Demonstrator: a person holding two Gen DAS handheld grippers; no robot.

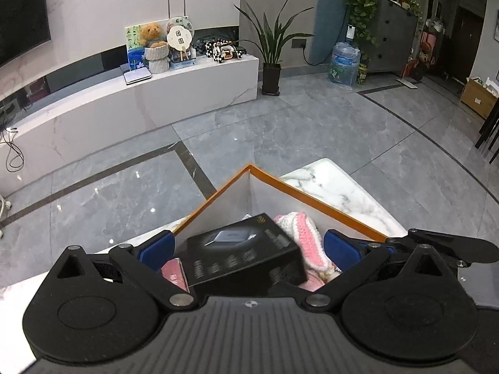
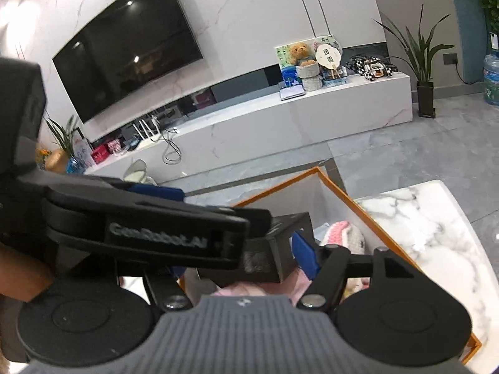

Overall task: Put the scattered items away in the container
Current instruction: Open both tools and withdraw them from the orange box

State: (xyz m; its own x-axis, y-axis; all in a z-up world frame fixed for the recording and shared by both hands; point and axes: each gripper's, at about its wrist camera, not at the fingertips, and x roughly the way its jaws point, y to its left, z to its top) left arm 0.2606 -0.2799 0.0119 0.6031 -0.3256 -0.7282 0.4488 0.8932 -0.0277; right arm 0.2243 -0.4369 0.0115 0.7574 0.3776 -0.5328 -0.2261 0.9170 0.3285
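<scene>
Inside the orange-rimmed container (image 1: pixel 315 198) on the marble surface (image 1: pixel 336 187): black box (image 1: pixel 243 249) tilted over a pink-and-white knitted item (image 1: pixel 307 230). Left claw (image 1: pixel 249 244) spread wide around the box, pads apart from it. Right claw (image 2: pixel 246 249) partly hidden behind the left, grip impossible to tell.

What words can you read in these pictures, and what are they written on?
"GenRobot.AI": raised letters on the side of the left gripper, slightly blurred.
Black box in the orange-rimmed container: rows of small print and a gold emblem, too small to read.
Round paper fan: two dark marks, too small to read.
Water jug: label unreadable.
</scene>
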